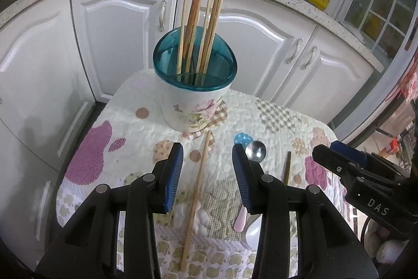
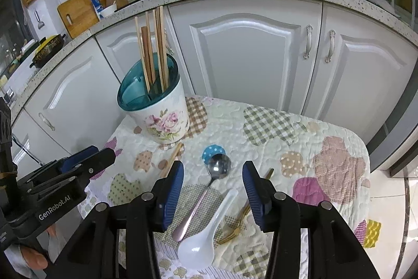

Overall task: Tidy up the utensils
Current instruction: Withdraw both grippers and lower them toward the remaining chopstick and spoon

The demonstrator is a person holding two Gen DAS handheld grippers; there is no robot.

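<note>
Hovering with jaws apart, the left hand-held gripper [image 1: 207,169] straddles a chopstick [image 1: 196,198]; the right hand-held gripper [image 2: 213,184], also apart, has the steel spoon [image 2: 209,184] at 12 o'clock.

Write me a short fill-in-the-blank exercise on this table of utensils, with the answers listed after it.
1. The chopsticks stand upright in the floral ____.
2. The loose chopstick lies between the fingers of the ____ hand-held gripper.
3. The metal spoon has a ____ handle.
4. The right hand-held gripper holds ____.

Answers: holder; left; pink; nothing
</note>
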